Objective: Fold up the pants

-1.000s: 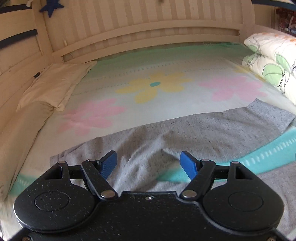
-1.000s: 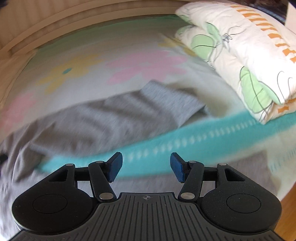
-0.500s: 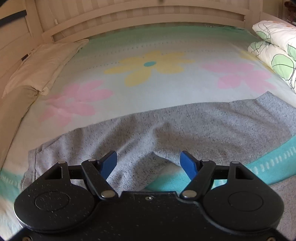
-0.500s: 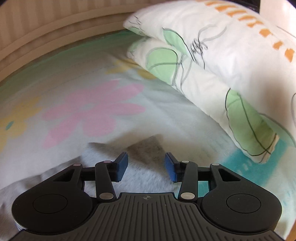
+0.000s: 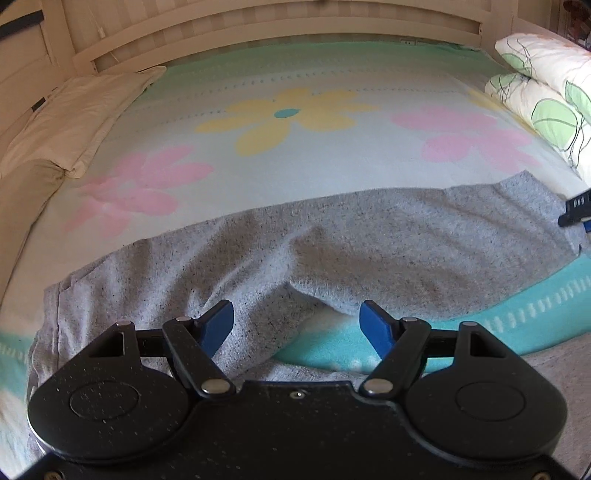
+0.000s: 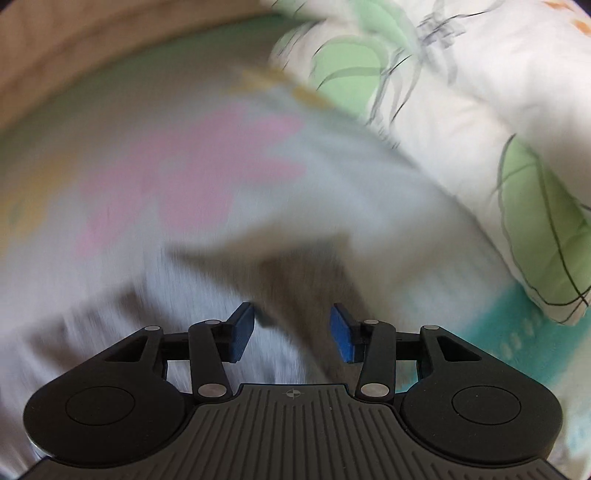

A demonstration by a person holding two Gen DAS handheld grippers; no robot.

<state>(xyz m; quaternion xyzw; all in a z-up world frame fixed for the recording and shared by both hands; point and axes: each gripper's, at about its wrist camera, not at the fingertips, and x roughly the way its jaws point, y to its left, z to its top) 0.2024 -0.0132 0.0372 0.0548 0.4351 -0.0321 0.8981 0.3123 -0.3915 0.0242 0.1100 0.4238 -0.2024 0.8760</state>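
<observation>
Grey speckled pants (image 5: 332, 251) lie spread across the bed, one leg running right, the waist at the near left. My left gripper (image 5: 297, 328) is open and hovers over the crotch fold, with nothing between its blue pads. My right gripper (image 6: 291, 330) is open above the far leg end of the pants (image 6: 288, 280); that view is blurred by motion. The tip of the right gripper (image 5: 578, 212) shows at the right edge of the left wrist view, by the leg cuff.
The bed has a floral sheet (image 5: 288, 114) and a teal band (image 5: 480, 321) near the front. A folded duvet (image 6: 480, 110) lies on the right, a cream pillow (image 5: 74, 118) on the left, a slatted headboard (image 5: 258, 22) behind.
My right gripper has moved forward over the leg end and its jaws have narrowed a little. My left gripper has come lower and closer to the pants, still open.
</observation>
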